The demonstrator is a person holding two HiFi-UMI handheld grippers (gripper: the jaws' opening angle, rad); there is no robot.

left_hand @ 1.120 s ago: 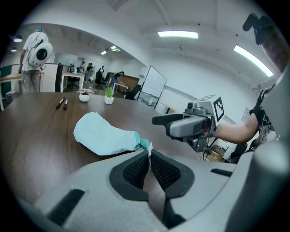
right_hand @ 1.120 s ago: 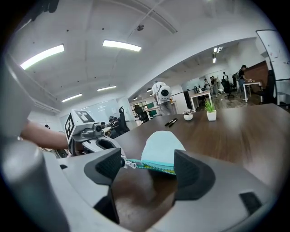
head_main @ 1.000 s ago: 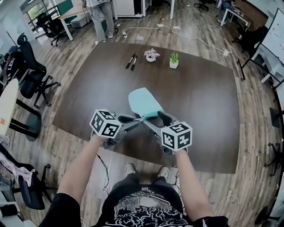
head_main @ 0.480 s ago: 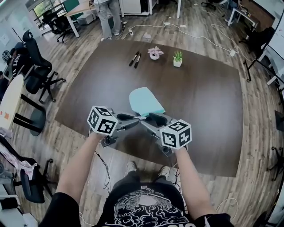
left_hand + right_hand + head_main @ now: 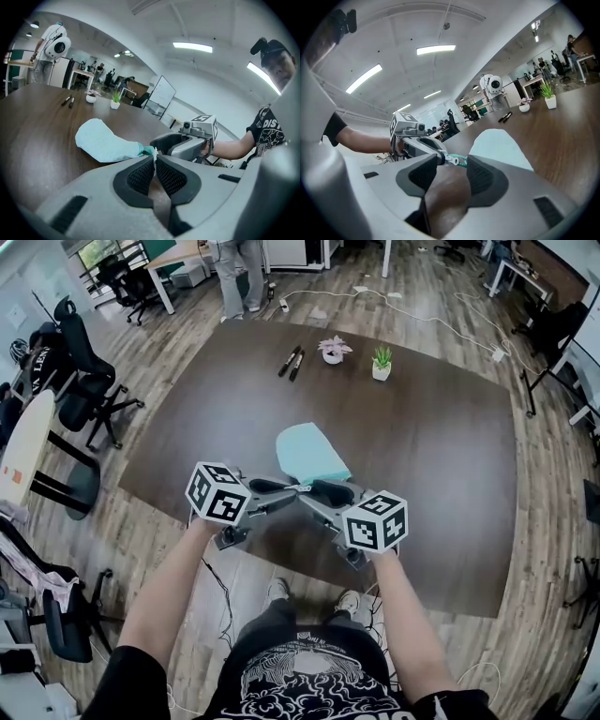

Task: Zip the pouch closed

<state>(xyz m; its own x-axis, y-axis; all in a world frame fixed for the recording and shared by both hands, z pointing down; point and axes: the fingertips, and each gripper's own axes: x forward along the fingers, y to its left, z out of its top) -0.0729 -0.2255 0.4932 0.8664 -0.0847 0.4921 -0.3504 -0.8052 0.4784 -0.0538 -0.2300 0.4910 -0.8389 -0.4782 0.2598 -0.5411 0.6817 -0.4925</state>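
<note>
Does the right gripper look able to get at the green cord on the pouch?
Likely yes: the green cord sits in the gap between the right gripper's closing fingers, untouched, with nothing in the way.

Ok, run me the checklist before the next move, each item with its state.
1. Left gripper shut on the white tab at the pouch's end: ok.
2. Green cord lies between the fingers of the right gripper: ok.
3. Right fingers pressing on the cord: not ok; they are closing and a gap shows.
4. Pouch body resting on the table: ok.
5. How far the zipper already runs: cannot tell.
</note>
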